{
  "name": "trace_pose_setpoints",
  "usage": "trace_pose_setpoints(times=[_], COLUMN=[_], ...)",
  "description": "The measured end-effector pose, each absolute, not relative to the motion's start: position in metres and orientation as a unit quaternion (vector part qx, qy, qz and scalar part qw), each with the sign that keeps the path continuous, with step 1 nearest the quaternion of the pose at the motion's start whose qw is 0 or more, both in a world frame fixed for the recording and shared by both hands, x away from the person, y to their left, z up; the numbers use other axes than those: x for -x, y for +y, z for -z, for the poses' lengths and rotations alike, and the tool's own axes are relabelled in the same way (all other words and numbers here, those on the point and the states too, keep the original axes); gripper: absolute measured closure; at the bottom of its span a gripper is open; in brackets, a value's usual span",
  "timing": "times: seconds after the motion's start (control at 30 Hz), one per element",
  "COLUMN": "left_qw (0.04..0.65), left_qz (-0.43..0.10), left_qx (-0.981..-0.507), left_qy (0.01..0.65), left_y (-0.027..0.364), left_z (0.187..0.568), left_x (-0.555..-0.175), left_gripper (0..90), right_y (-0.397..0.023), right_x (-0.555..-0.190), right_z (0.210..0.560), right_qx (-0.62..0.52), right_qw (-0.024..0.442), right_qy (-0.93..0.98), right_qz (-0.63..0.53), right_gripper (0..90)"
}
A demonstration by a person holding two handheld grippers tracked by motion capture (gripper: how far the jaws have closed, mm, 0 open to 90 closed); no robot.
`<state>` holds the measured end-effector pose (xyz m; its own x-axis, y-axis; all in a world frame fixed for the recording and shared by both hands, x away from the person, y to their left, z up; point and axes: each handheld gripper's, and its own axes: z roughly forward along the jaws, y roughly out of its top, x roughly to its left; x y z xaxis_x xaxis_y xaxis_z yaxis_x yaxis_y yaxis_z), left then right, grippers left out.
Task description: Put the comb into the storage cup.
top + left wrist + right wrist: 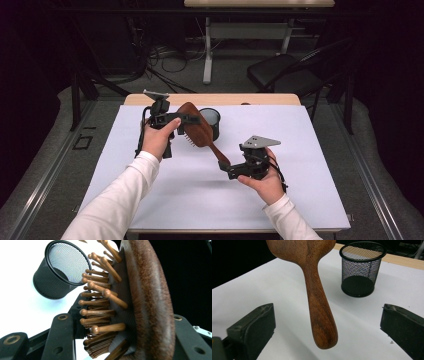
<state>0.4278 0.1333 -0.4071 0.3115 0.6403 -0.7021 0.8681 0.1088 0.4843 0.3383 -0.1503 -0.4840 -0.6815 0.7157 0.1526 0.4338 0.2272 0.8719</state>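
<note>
Left gripper point(186, 119) clamps the wooden hairbrush point(196, 130) by its head, held above the table point(300, 200). Handle slants down toward the right gripper point(226, 168), lying untouched between its wide-apart jaws. Mesh cup point(212, 121) stands just behind.

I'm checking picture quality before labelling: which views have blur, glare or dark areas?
High view: soft overall, surroundings dark, white table evenly lit. Left gripper view: hairbrush up close, its near bristles soft, table blown out white. Right gripper view: brush handle sharp, mesh cup clear, faint shadows.
</note>
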Motion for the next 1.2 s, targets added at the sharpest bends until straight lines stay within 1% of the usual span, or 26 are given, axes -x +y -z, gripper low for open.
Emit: trace_pose_setpoints(times=[0.2,0.53,0.83,1.2], left_qw=[0.474,0.473,0.472,0.475], left_qz=[0.119,0.119,0.108,0.091], left_qx=[-0.656,-0.657,-0.654,-0.654], left_qy=[0.575,0.575,0.581,0.582], left_y=[0.133,0.135,0.139,0.133], left_z=[0.404,0.401,0.398,0.396], left_x=[-0.43,-0.438,-0.444,-0.455], left_gripper=[49.1,49.1,49.0,48.9], right_y=[-0.152,-0.157,-0.159,-0.164], right_x=[-0.338,-0.34,-0.339,-0.339], right_z=[0.484,0.483,0.483,0.483], right_qx=[-0.372,-0.39,-0.395,-0.4], right_qw=[0.149,0.146,0.149,0.147], right_qy=[0.772,0.767,0.767,0.762], right_qz=[-0.493,-0.488,-0.483,-0.488], right_gripper=[0.0,0.0,0.0,0.0])
